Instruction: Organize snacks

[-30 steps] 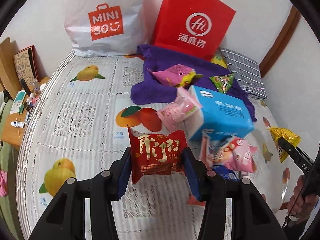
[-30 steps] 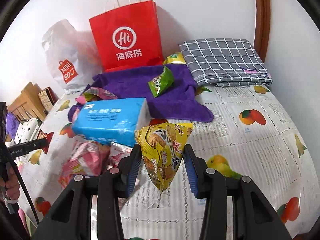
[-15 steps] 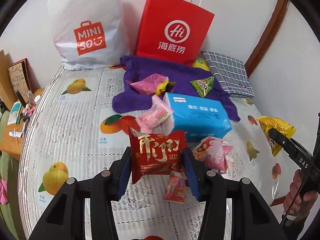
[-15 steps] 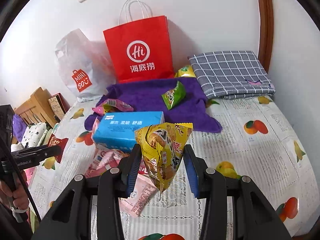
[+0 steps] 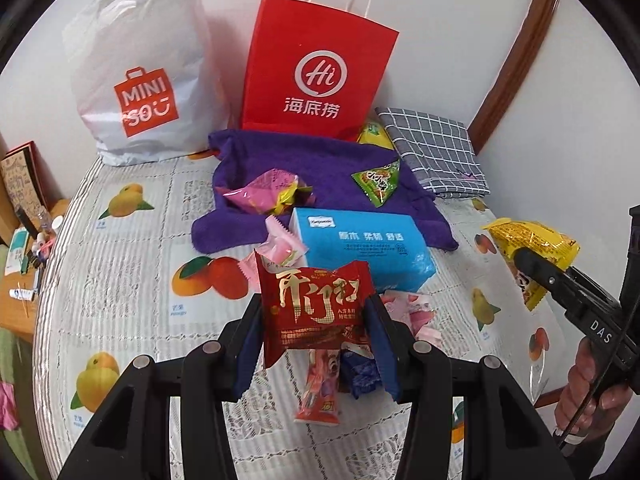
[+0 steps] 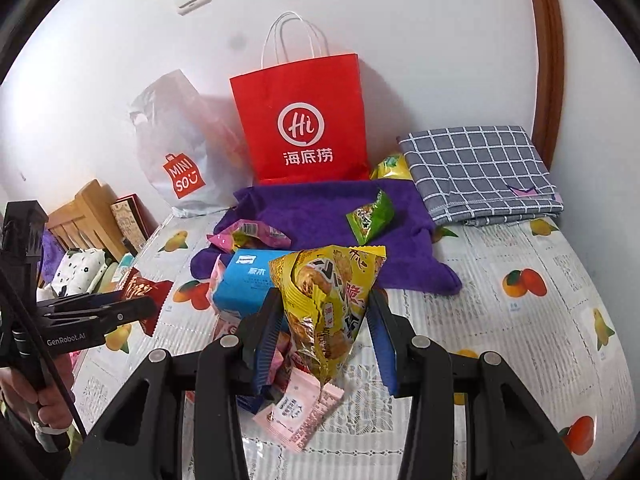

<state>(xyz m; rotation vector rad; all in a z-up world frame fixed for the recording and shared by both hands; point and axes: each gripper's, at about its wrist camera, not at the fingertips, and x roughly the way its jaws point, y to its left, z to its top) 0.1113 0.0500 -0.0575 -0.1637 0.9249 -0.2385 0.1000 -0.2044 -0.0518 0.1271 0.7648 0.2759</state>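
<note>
The left gripper [image 5: 316, 344] has its fingers [image 5: 248, 344] clamped on a red snack packet [image 5: 316, 308] with gold characters, held upright and clear of the surface [image 5: 132, 280], which is covered in a fruit-print lace cloth. The right gripper [image 6: 324, 340] has its fingers [image 6: 382, 344] clamped on a crinkled yellow snack bag [image 6: 324, 304], pointed end hanging down, also lifted off the surface.

Taking the blue tissue pack [image 5: 360, 244] as landmark: nearer than it, under the two grippers, lie a pink wrapped packet [image 6: 300, 412], a long red-and-pink sachet [image 5: 318, 388] and a dark blue wrapper [image 5: 360, 372]. A pale pink packet [image 5: 280, 248] leans against its left end. Left of the pack the cloth is bare out to the surface's left edge; right of it the cloth runs bare to the rounded right edge.

Behind the pack spreads a purple towel [image 5: 336, 168], carrying a pink-and-yellow packet [image 5: 264, 192] and a green triangular packet [image 5: 378, 182]. Farther right of the towel sits a folded grey checked cloth [image 6: 480, 168], with a yellow-green bag [image 6: 392, 166] tucked beside it. Farthest back, against the wall, stand a red paper bag [image 5: 316, 72] and, to its left, a white plastic bag [image 5: 140, 72].
</note>
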